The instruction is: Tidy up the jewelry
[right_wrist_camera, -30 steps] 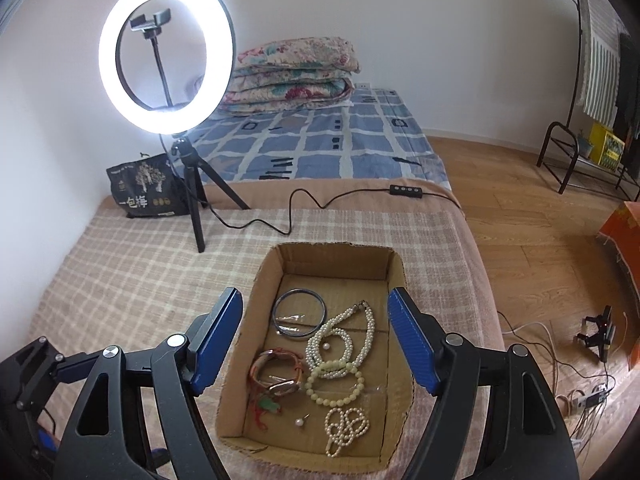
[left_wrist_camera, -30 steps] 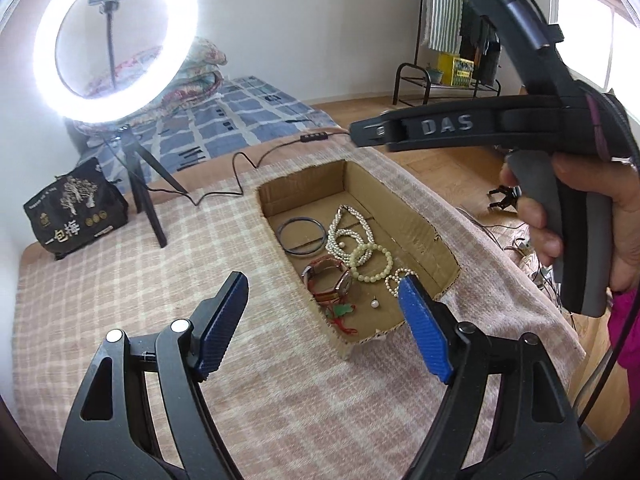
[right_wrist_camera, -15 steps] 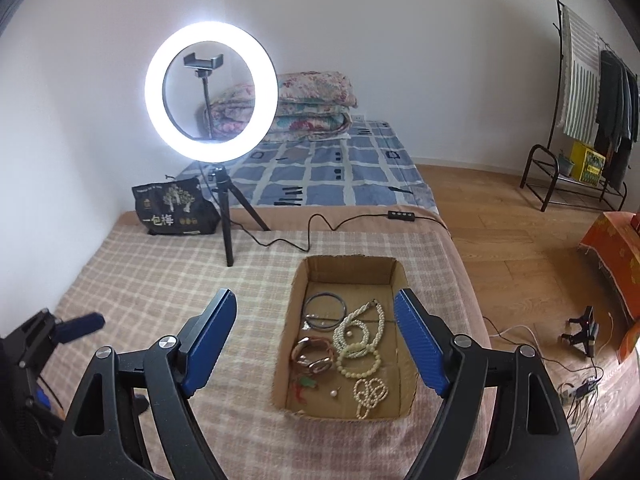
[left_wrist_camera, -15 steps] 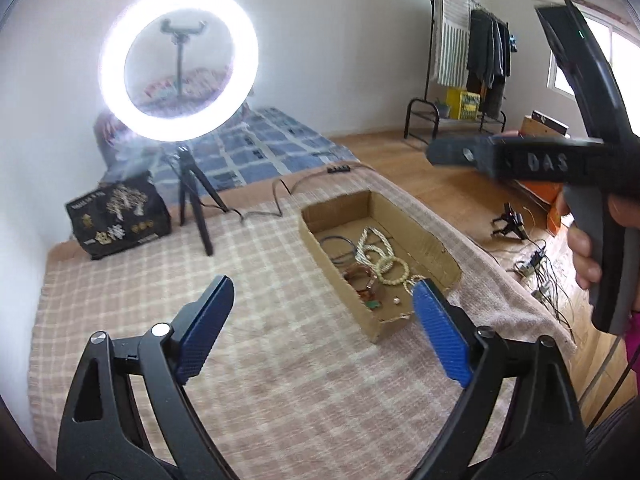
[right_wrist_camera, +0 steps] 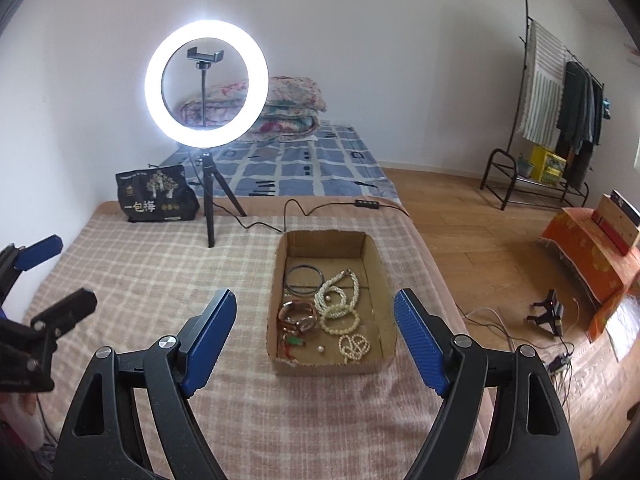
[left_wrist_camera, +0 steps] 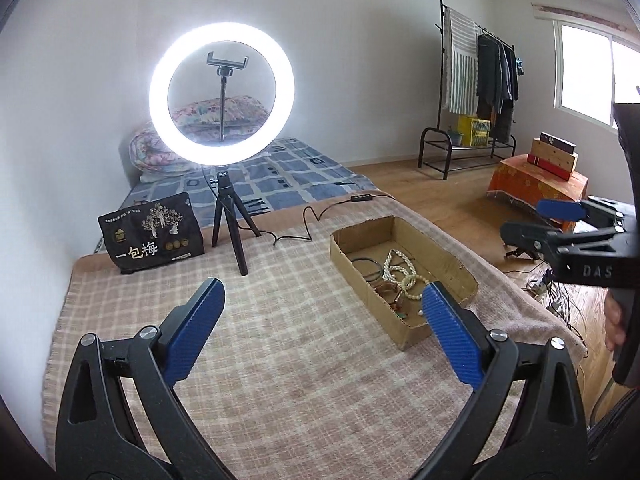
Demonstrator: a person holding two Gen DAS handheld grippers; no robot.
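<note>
A shallow cardboard box sits on the checked blanket. In it lie a dark bangle, a white pearl necklace, a pale bead bracelet, a small pearl strand, a brown watch and a red-green charm. My right gripper is open and empty, held above and in front of the box. My left gripper is open and empty, left of the box and well back from it. The right gripper shows at the right edge of the left view.
A lit ring light on a tripod stands behind the box, its cable trailing across the blanket. A black printed bag stands at the back left. The blanket's edge drops to a wooden floor with cables.
Both grippers have pulled back and up from the box, which now looks smaller and farther. Both stayed open and empty. The jewelry has not moved.
</note>
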